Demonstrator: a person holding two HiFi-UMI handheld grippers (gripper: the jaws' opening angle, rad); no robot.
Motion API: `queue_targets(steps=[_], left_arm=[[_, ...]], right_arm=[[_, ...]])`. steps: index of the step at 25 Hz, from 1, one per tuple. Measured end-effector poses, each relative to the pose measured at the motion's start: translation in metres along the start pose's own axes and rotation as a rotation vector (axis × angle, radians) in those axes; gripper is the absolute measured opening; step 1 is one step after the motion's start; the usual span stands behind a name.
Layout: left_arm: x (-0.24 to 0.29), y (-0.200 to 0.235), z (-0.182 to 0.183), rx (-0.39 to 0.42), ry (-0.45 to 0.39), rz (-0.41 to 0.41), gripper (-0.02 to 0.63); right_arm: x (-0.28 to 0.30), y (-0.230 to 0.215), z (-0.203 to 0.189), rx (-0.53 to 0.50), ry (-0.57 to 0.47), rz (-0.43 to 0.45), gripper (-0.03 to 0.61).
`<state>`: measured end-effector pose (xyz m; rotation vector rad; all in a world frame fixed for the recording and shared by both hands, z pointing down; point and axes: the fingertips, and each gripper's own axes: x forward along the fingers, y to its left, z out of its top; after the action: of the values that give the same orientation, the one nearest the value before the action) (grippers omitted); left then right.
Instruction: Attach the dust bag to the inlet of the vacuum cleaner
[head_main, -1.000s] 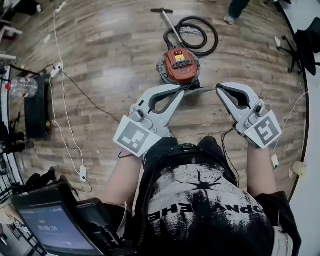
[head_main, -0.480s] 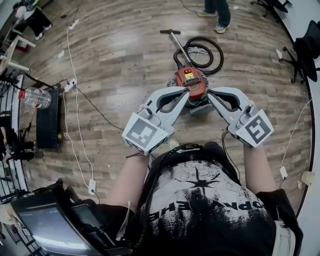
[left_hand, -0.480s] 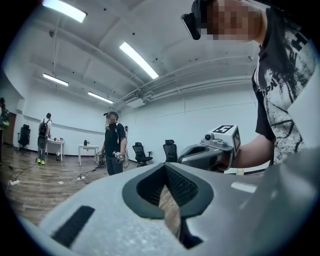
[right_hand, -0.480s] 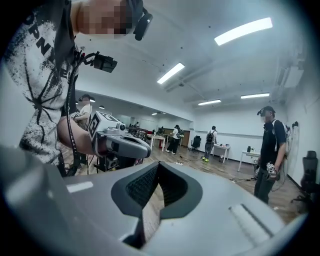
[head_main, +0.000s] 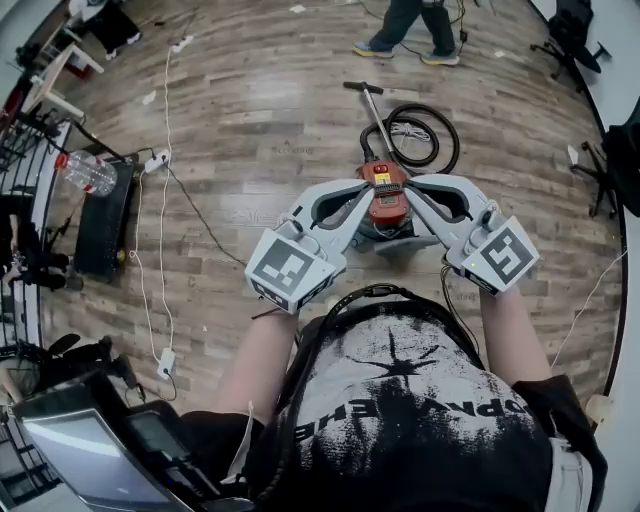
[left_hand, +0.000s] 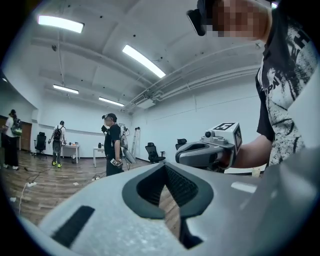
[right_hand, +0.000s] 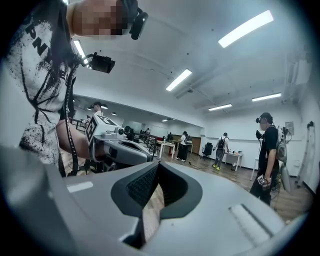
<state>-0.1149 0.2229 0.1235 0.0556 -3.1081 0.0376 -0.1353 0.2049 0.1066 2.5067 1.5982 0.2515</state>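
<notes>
Head view first: the person looks steeply down over a printed shirt at a wooden floor, and both arms are out front. The left hand-held gripper and the right hand-held gripper angle in toward each other, tips close together, and right between those tips sits the red vacuum cleaner, down on the floor. Its black hose lies coiled just beyond it, with the wand stretching away. A grey piece shows just under the red body; what it is can't be told from here. Off to the left, a plastic bottle lies by a dark mat, and somebody's legs stand at the top edge. Over to the left gripper view: the left hand-held gripper is clenched, pads meeting in a tight seam with only floorboards showing behind and nothing caught in them. The right hand-held gripper floats just beyond, level, and a bystander in black stands across the room. Right gripper view now: the right hand-held gripper is clenched too, jaws together on nothing, the left hand-held gripper close by at its left, and another bystander off to the right.
</notes>
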Motion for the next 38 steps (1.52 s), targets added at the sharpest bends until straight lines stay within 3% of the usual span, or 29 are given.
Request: queue_targets(steps=[5,13,19,38], left_arm=[[0.024,-0.003,0.006,-0.007,-0.003,0.054,0.005],[0.047,-0.005,0.005,-0.017,0.008,0.070,0.005],[0.047,0.003,0.006,-0.012,0.014,0.066,0.005],[0.029,0.021,-0.009,0.006,0.050,0.068,0.005]], right_arm=[[-0.016,-0.018,0.004,-0.014,-0.015,0.059,0.006],[-0.026,-0.037,-0.005,-0.003,0.001,0.068,0.006],[-0.015,-0.046,-0.020,0.004,0.055,0.065,0.006],[0.012,-0.042,-0.021,-0.016,0.015,0.037,0.006]])
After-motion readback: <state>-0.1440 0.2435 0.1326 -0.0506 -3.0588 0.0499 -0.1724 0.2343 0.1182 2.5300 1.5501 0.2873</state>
